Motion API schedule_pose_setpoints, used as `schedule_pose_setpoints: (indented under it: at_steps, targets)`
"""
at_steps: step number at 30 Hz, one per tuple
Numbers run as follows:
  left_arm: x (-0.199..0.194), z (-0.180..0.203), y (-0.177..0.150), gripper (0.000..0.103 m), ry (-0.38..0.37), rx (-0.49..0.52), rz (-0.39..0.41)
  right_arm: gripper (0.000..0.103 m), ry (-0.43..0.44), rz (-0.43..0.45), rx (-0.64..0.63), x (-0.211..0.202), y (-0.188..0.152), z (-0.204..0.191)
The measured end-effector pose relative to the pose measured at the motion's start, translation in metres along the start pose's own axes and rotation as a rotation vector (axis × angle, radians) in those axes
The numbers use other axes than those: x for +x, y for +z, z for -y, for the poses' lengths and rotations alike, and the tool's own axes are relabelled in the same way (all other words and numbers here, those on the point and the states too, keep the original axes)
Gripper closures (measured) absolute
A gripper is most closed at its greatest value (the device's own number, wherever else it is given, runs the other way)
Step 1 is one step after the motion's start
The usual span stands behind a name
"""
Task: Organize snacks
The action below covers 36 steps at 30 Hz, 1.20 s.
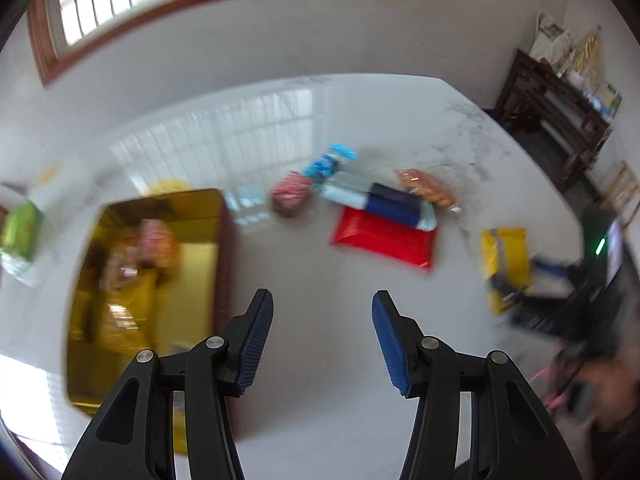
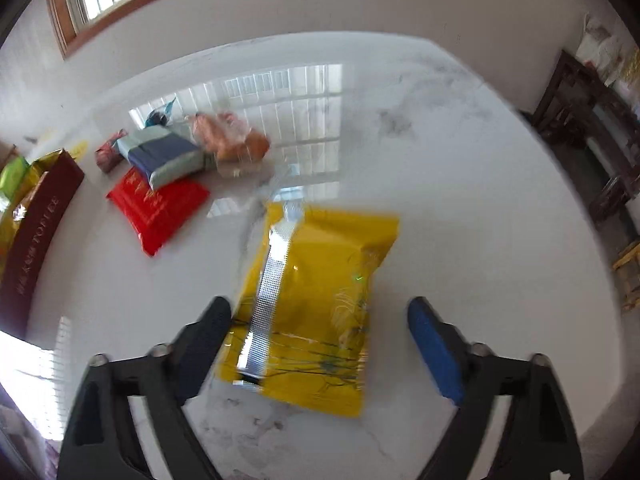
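My left gripper (image 1: pixel 322 300) hangs open over bare white table, with nothing between its fingers. To its left stands a gold-lined box (image 1: pixel 226 264) with dark red walls and several snack packets inside. My right gripper (image 2: pixel 319 306) is open low over a yellow packet (image 2: pixel 316 312) that lies flat on the table between its fingers. The left finger is at the packet's edge and the right finger stands apart from it. Further back lie a red packet (image 2: pixel 160 204), a blue and pale green pack (image 2: pixel 164 156) on top of it, and an orange snack bag (image 2: pixel 232 136).
A small pink packet (image 1: pixel 290 194) and a light-blue packet (image 1: pixel 328 162) lie behind the red one. A green bag (image 1: pixel 20 232) sits left of the box. A dark wooden cabinet (image 1: pixel 560 120) stands past the table's right edge. A person (image 1: pixel 600 392) shows blurred at lower right.
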<state>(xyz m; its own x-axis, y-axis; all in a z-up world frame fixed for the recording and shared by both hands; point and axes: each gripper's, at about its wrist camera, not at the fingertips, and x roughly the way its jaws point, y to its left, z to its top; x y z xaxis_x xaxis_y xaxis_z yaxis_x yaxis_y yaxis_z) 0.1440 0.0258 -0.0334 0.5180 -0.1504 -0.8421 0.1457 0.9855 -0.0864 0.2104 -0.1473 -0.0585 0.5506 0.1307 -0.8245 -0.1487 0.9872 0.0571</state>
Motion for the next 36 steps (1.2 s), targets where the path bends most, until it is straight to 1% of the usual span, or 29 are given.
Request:
schedule_pose_setpoints:
  at_steps: [1, 3, 4, 6, 7, 9, 13, 16, 19, 21, 24, 25, 27, 31, 36]
  targets:
    - [0.007, 0.001, 0.008, 0.050, -0.049, -0.022, -0.022, 0.051, 0.007, 0.014, -0.013, -0.002, 0.000, 0.003]
    - [0.016, 0.002, 0.020, 0.050, -0.110, -0.062, -0.041, 0.056, 0.057, 0.027, 0.012, -0.003, 0.001, 0.016]
    - [0.020, 0.003, 0.027, 0.050, -0.127, -0.080, -0.044, 0.058, 0.043, 0.041, 0.005, -0.004, 0.001, 0.023]
    - [0.034, 0.002, 0.043, 0.050, -0.173, -0.123, -0.065, 0.059, 0.045, 0.058, 0.018, -0.003, 0.002, 0.038]
    - [0.040, 0.001, 0.049, 0.050, -0.184, -0.147, -0.083, 0.059, 0.041, 0.063, 0.028, -0.003, 0.004, 0.049]
    - [0.058, -0.002, 0.059, 0.050, -0.227, -0.218, -0.128, 0.059, 0.008, 0.079, 0.032, -0.003, 0.008, 0.062]
    - [0.095, -0.004, 0.071, 0.050, -0.313, -0.336, -0.240, 0.059, 0.010, 0.108, 0.062, 0.004, 0.013, 0.087]
    - [0.110, -0.002, 0.072, 0.050, -0.302, -0.380, -0.279, 0.059, 0.021, 0.113, 0.058, 0.007, 0.015, 0.089]
    - [0.120, 0.003, 0.075, 0.050, -0.307, -0.401, -0.288, 0.058, 0.045, 0.116, 0.075, 0.011, 0.020, 0.093]
    - [0.124, 0.003, 0.078, 0.050, -0.322, -0.418, -0.279, 0.058, 0.060, 0.119, 0.085, 0.010, 0.020, 0.095]
    - [0.131, 0.001, 0.079, 0.050, -0.289, -0.442, -0.292, 0.058, 0.088, 0.124, 0.106, 0.009, 0.019, 0.099]
    - [0.133, 0.000, 0.078, 0.050, -0.298, -0.463, -0.292, 0.058, 0.095, 0.126, 0.112, 0.008, 0.018, 0.100]
    - [0.137, -0.001, 0.079, 0.050, -0.313, -0.490, -0.289, 0.058, 0.104, 0.128, 0.123, 0.008, 0.018, 0.102]
    - [0.138, -0.001, 0.080, 0.050, -0.308, -0.529, -0.247, 0.058, 0.111, 0.129, 0.126, 0.008, 0.017, 0.102]
    - [0.142, -0.003, 0.080, 0.050, -0.309, -0.612, -0.226, 0.058, 0.136, 0.133, 0.141, 0.007, 0.015, 0.104]
